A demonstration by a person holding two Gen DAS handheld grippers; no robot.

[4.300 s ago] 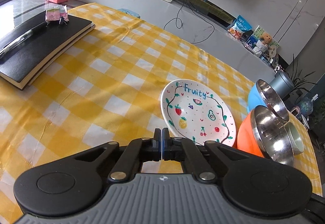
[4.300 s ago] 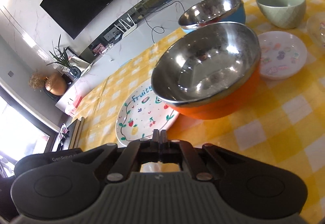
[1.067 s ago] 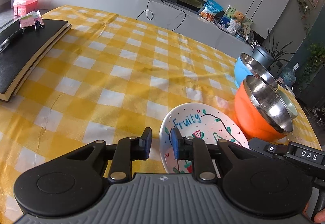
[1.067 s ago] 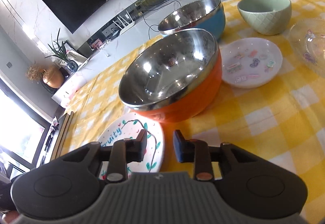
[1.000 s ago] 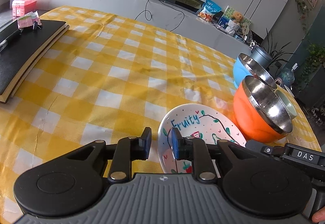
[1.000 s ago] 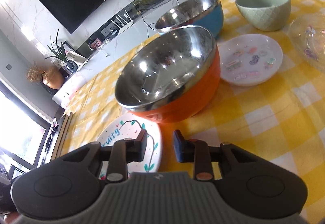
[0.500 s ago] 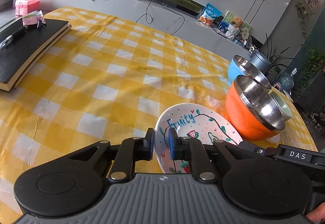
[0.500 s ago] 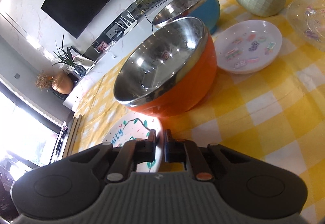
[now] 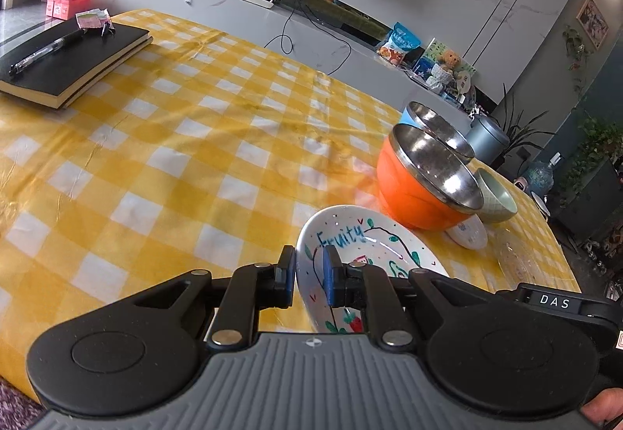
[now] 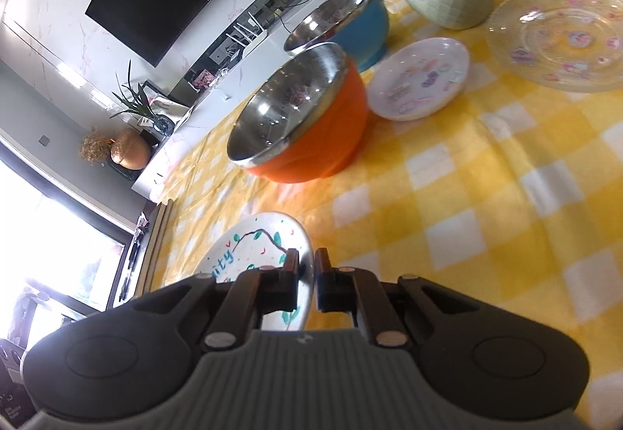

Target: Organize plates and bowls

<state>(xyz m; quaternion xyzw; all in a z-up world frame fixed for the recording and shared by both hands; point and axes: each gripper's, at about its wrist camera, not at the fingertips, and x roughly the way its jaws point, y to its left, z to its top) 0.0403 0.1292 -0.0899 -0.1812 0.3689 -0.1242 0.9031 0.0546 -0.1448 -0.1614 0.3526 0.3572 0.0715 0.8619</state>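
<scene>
A yellow-and-white checked tablecloth (image 9: 163,165) is covering the table, and a black notebook (image 9: 74,60) with a pen (image 9: 46,50) on it is lying at its far left corner. The orange bowl (image 9: 416,192) is sitting mid-table with the blue bowl (image 9: 412,112) just behind it and the green bowl (image 9: 496,198) beside it on the right. A clear glass plate (image 10: 560,36) is resting further right, and a small white saucer (image 10: 420,77) is lying close to the orange bowl. The "Fruity" plate (image 9: 362,258) is being held at two opposite edges: the left gripper (image 9: 307,276) is clamping narrowly on its left rim, and the right gripper (image 10: 307,282) is pinching the right rim.
</scene>
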